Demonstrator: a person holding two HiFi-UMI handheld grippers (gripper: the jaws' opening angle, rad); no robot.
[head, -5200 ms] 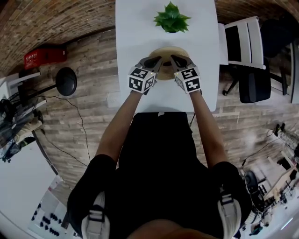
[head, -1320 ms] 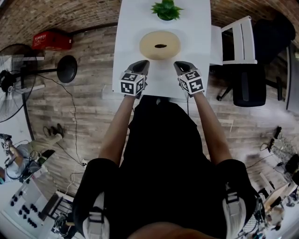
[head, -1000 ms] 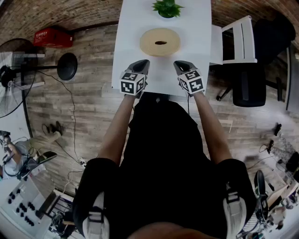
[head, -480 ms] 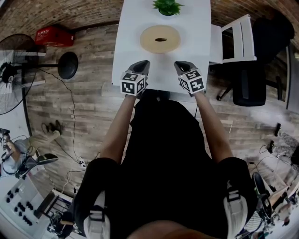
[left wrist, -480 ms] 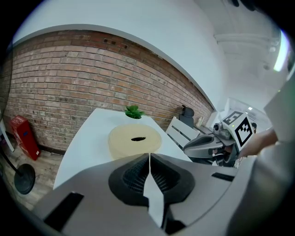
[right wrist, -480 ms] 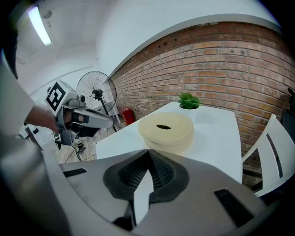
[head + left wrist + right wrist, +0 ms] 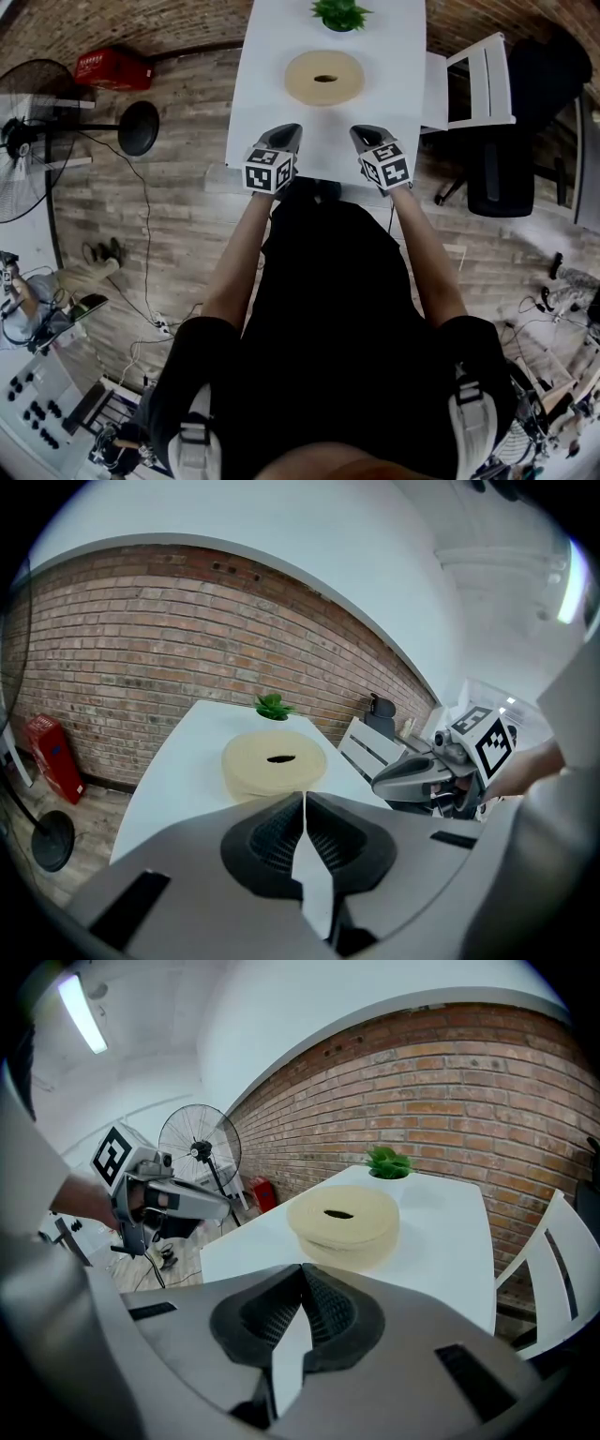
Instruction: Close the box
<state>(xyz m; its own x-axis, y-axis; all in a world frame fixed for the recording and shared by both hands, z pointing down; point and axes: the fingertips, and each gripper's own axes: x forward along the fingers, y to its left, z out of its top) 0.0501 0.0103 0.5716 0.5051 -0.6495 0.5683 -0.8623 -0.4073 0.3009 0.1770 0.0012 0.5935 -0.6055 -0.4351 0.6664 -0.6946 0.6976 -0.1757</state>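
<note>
Apparently finished: round box (image 7: 324, 78) looks closed; left tool (image 7: 287, 131) and right tool (image 7: 362, 133) empty, jaws together; next move is probably only a withdrawal.

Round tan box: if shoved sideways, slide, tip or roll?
Likely slides, not tips: the box sits low, wide and flat on the table. Probably light; looks like thin wood. Its lid seems loosely seated, may shift.

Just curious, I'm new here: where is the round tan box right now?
In the head view, the round tan box sits mid-width on the white table, just nearer than the potted plant at its far end.
</note>
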